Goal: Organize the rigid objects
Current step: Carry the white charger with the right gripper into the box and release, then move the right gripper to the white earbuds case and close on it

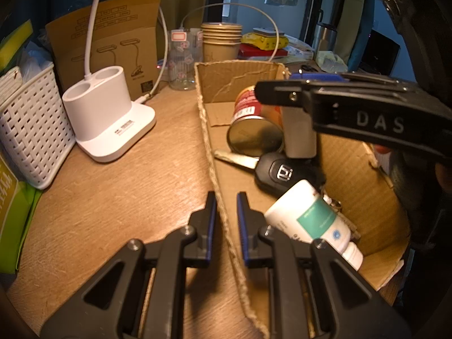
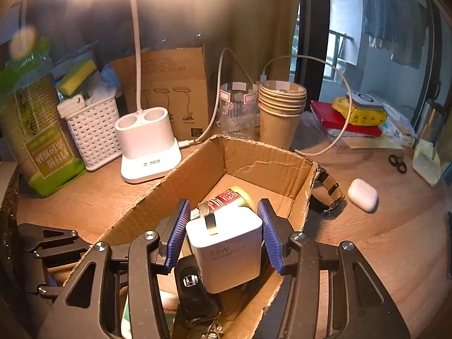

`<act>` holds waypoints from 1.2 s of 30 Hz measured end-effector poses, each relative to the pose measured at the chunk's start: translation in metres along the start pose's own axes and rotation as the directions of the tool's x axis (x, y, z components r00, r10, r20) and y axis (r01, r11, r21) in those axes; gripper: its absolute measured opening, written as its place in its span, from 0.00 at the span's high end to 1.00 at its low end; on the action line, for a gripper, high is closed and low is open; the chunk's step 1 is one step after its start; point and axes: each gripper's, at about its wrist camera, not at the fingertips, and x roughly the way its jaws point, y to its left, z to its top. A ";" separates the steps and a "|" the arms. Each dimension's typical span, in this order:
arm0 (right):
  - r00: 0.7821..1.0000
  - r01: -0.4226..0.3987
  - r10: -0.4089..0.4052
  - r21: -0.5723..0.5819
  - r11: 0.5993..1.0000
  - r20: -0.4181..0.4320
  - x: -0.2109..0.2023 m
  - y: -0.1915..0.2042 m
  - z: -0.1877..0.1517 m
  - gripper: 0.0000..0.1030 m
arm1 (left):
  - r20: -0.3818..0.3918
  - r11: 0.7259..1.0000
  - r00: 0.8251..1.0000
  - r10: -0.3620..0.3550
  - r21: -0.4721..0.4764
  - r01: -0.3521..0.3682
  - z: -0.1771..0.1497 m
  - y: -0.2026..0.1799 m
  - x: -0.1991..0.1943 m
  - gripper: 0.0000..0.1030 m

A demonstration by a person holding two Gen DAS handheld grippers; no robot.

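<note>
A cardboard box (image 1: pixel 214 76) (image 2: pixel 254 152) stands on the wooden desk. In it lie a red can (image 1: pixel 251 121) (image 2: pixel 228 196), a black car key (image 1: pixel 279 173) (image 2: pixel 195 285) and a white tube with a teal label (image 1: pixel 313 220). My right gripper (image 2: pixel 223 231) (image 1: pixel 353 113) hangs over the box with a white 33W charger (image 2: pixel 228 251) (image 1: pixel 299 132) between its blue pads; the pads stand slightly apart from its sides. My left gripper (image 1: pixel 226 217) straddles the box's left wall (image 1: pixel 220 197), jaws narrowly apart around the cardboard.
A white lamp base (image 1: pixel 110 118) (image 2: pixel 147 147), a white basket (image 1: pixel 28 130) (image 2: pixel 93 132), a cardboard lamp box (image 2: pixel 172 90), a glass (image 2: pixel 237 107) and stacked paper cups (image 2: pixel 282 110) stand behind. A watch (image 2: pixel 327 195), a white earbud case (image 2: pixel 363 195) and scissors (image 2: pixel 398 163) lie right.
</note>
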 end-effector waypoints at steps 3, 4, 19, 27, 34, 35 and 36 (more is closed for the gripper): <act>1.000 0.012 -0.012 0.008 1.000 0.027 -0.007 -0.004 0.000 0.40 | 0.000 1.000 1.000 0.001 0.002 -0.001 0.000 -0.001 -0.001 0.85; 0.999 0.014 -0.014 0.019 1.000 0.033 -0.009 -0.007 0.000 0.40 | 0.000 1.000 1.000 0.001 0.002 -0.001 0.000 -0.001 -0.001 0.85; 0.994 0.107 -0.107 -0.004 0.994 0.016 -0.007 -0.017 -0.017 0.40 | 0.002 1.000 1.000 0.002 0.003 -0.002 0.000 0.000 -0.001 0.85; 0.993 0.116 -0.116 0.009 0.993 0.031 -0.010 -0.020 -0.017 0.40 | 0.000 1.000 1.000 0.001 0.001 -0.001 0.000 0.001 0.001 0.85; 0.989 0.129 -0.134 0.067 0.989 0.070 -0.024 -0.041 -0.013 0.40 | 0.000 1.000 1.000 0.001 0.001 -0.001 0.000 0.001 0.001 0.85; 0.988 0.133 -0.139 0.074 0.988 0.070 -0.024 -0.044 -0.014 0.40 | 0.000 1.000 1.000 0.001 0.001 -0.001 0.000 0.001 0.001 0.85; 0.987 0.139 -0.145 0.081 0.987 0.069 -0.025 -0.048 -0.013 0.40 | 0.000 1.000 1.000 0.001 0.001 -0.001 0.000 0.001 0.001 0.85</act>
